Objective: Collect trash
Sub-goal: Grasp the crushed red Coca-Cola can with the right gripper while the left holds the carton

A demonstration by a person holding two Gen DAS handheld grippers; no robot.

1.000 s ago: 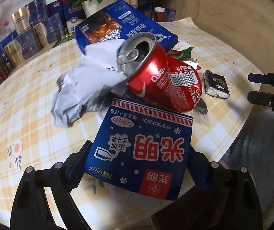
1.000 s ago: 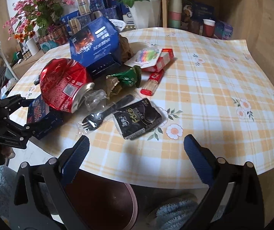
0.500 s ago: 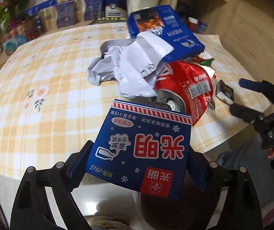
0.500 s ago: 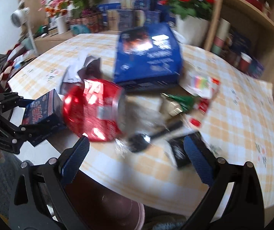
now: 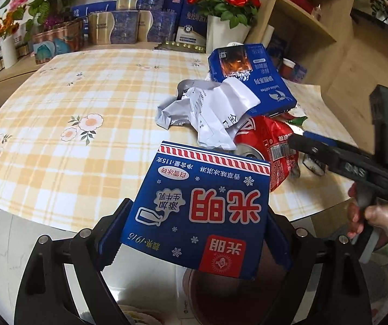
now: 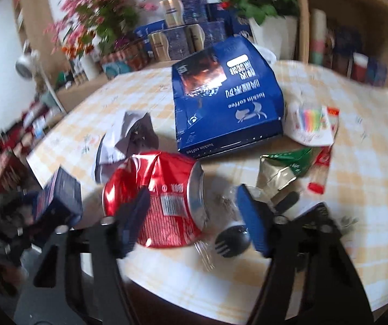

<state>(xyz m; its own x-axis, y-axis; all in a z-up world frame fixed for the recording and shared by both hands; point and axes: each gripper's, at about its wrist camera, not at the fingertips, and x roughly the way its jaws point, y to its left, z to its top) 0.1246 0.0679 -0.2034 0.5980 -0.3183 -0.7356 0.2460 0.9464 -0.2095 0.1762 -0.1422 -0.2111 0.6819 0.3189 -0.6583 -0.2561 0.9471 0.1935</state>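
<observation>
My left gripper (image 5: 194, 233) is shut on a blue ice-cream carton (image 5: 199, 216) and holds it off the table's near edge, above a dark brown bin (image 5: 221, 298). A crushed red Coke can (image 6: 166, 197) lies on its side on the checked tablecloth (image 6: 356, 216). My right gripper (image 6: 192, 222) straddles the can with its jaws closing. The left pad overlaps the can and the right pad stands apart from the can's rim. In the left wrist view the right gripper (image 5: 299, 139) reaches in from the right at the can (image 5: 269, 140). The right wrist view is blurred.
Crumpled white paper (image 5: 210, 113) and a large blue coffee box (image 6: 226, 94) lie behind the can. To its right are a green foil wrapper (image 6: 283, 168), a black plastic fork (image 6: 231, 241), a white packet (image 6: 313, 124) and a red tube (image 6: 321, 170). Flower pots and boxes line the back.
My left gripper drew the carton back off the table edge and rolled level. My right gripper swung left up to the can and its jaws narrowed around it.
</observation>
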